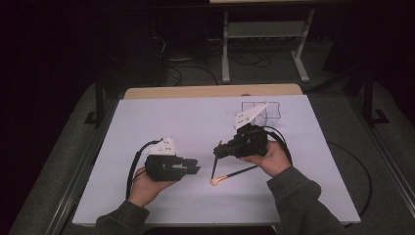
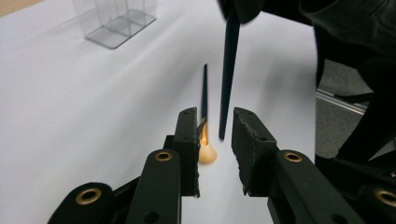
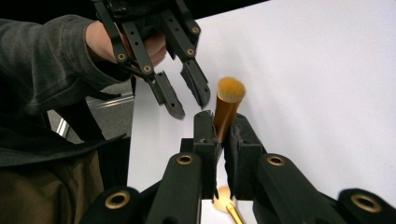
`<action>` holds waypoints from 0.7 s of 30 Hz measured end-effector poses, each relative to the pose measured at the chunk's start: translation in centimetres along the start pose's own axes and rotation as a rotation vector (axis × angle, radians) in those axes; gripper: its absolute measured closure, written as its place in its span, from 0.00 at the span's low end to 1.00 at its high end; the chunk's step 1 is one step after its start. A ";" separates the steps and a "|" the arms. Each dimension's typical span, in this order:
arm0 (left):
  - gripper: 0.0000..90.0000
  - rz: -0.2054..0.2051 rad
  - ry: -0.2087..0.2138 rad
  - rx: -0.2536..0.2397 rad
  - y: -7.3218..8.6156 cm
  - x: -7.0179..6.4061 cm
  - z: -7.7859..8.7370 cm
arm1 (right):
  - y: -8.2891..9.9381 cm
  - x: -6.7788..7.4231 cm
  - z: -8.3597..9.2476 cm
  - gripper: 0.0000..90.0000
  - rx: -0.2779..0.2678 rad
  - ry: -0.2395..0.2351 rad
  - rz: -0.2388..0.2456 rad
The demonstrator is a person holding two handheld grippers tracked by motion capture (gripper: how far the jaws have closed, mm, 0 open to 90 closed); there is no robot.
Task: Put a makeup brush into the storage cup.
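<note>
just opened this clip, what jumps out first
The right gripper is shut on a gold-handled makeup brush, bristles up. A second brush lies on the white table between the hands. The left gripper stands open near it, and a clear organizer sits at the back.

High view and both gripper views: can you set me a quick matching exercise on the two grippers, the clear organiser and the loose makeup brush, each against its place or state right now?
Things:
1. right gripper
2. left gripper
3. clear organiser
4. loose makeup brush

Place or state:
a. lies flat on the white table, bristles toward the left gripper
b. shut on the gold ferrule of the held makeup brush
c. open, holding nothing
d. stands at the far side of the table and looks empty

Pairs: 1-b, 2-c, 3-d, 4-a
</note>
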State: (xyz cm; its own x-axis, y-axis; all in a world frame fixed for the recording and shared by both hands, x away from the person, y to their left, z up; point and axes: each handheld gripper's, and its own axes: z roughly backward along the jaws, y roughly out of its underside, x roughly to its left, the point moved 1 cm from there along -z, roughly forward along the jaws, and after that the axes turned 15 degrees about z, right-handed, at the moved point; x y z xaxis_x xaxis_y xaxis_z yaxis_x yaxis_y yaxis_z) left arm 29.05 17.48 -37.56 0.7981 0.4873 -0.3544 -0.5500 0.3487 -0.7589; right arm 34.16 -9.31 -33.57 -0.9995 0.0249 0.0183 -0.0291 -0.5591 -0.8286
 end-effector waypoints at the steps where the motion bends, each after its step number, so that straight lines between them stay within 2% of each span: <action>1: 0.78 0.002 -0.003 -0.003 0.1 0.1 0.1 | 0.0 -0.1 0.1 0.92 -0.001 -0.001 -0.007; 8: 0.75 0.017 -0.047 -0.024 1.2 0.9 1.0 | 0.0 -0.8 0.5 0.92 0.035 0.015 -0.008; 14: 0.72 0.023 -0.091 -0.013 2.0 1.4 1.5 | 0.1 -1.5 0.9 0.92 0.048 0.025 -0.025; 20: 0.70 0.047 -0.114 -0.026 2.8 1.9 2.0 | 0.1 -2.1 1.3 0.92 0.065 0.035 -0.034; 21: 0.69 0.041 -0.120 -0.025 2.8 2.1 2.1 | 0.2 -2.2 1.3 0.92 0.067 0.036 -0.032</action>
State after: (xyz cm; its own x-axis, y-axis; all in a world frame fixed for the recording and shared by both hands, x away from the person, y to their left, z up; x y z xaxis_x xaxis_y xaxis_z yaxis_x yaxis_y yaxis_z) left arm 28.63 21.13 -39.33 0.7392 0.5933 -0.3188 -0.5738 0.3069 -0.7593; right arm 36.35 -10.55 -33.00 -0.9971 0.0729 0.0234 -0.0633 -0.6119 -0.7884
